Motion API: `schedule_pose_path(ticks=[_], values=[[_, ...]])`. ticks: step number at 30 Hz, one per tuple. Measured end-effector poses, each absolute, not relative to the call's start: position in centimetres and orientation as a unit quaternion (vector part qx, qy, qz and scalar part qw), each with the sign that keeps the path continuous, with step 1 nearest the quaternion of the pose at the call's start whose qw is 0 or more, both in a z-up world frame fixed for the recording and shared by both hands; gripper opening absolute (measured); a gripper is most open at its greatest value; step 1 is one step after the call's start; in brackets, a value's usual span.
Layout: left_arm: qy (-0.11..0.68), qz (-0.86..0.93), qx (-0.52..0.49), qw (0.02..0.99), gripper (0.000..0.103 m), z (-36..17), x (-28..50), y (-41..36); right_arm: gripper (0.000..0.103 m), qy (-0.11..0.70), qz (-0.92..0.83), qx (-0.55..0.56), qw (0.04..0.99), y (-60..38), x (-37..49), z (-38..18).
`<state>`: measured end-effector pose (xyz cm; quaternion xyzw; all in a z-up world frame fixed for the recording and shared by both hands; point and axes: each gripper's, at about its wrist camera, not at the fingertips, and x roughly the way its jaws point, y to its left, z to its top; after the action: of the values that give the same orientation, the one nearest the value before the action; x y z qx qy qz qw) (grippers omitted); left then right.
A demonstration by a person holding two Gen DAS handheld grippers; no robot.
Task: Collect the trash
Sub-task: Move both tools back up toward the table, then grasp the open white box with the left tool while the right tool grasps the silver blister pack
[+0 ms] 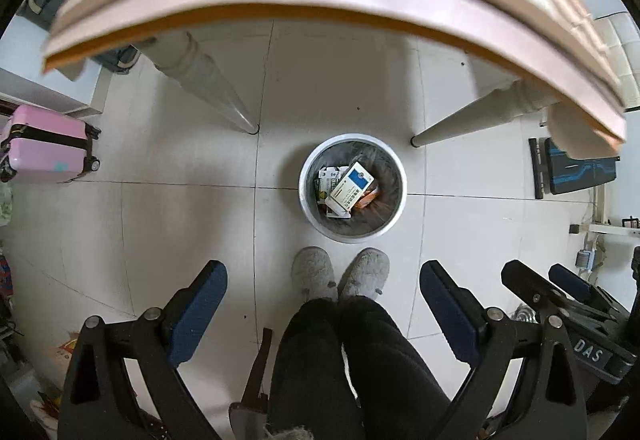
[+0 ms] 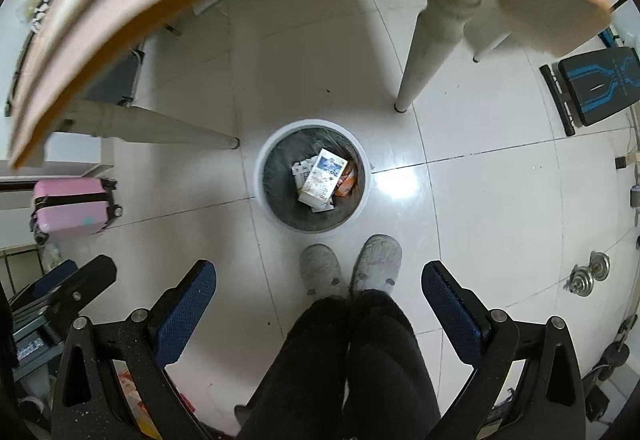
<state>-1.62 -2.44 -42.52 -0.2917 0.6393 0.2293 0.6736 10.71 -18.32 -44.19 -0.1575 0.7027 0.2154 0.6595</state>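
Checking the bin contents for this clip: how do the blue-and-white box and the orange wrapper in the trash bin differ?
The blue-and-white box is a rigid carton lying on top, fully visible; the orange wrapper looks crumpled and mostly hidden beside and under it. The box is larger than the visible part of the wrapper. Both sit inside the trash bin.

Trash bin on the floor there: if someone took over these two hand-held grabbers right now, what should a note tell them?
Left gripper: jaws open, holding nothing.
Right gripper: jaws open, holding nothing.
Both point down over the white trash bin, which stands on the tiled floor by the table leg, just ahead of the person's slippers.
Done: a blue-and-white box and other packaging lie inside the bin.
Left: no loose trash shows here; check the tabletop, unseen from here.
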Motion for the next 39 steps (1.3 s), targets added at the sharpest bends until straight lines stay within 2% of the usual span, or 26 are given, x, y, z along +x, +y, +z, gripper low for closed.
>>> schedule_pose_path(ticks=[14,23,32,39], values=[[0.578,0.250,-0.280,0.724,0.098,-30.1,-0.8,-0.7,0.103,0.662,0.245,-0.108,0.700,-16.6,10.5,-27.5],[0.522,0.304,-0.263,0.753,0.098,-25.7,7.8,5.9,0.103,0.629,0.264,-0.085,0.726,-11.0,21.2,-21.9],[0.509,0.347,-0.230,0.753,0.098,-25.0,21.9,14.4,0.103,0.623,0.278,-0.196,0.704,-0.4,40.0,-23.9],[0.533,0.385,-0.217,0.721,0.098,-28.1,30.3,18.6,0.103,0.605,0.299,-0.391,0.626,9.7,51.9,-30.7]])
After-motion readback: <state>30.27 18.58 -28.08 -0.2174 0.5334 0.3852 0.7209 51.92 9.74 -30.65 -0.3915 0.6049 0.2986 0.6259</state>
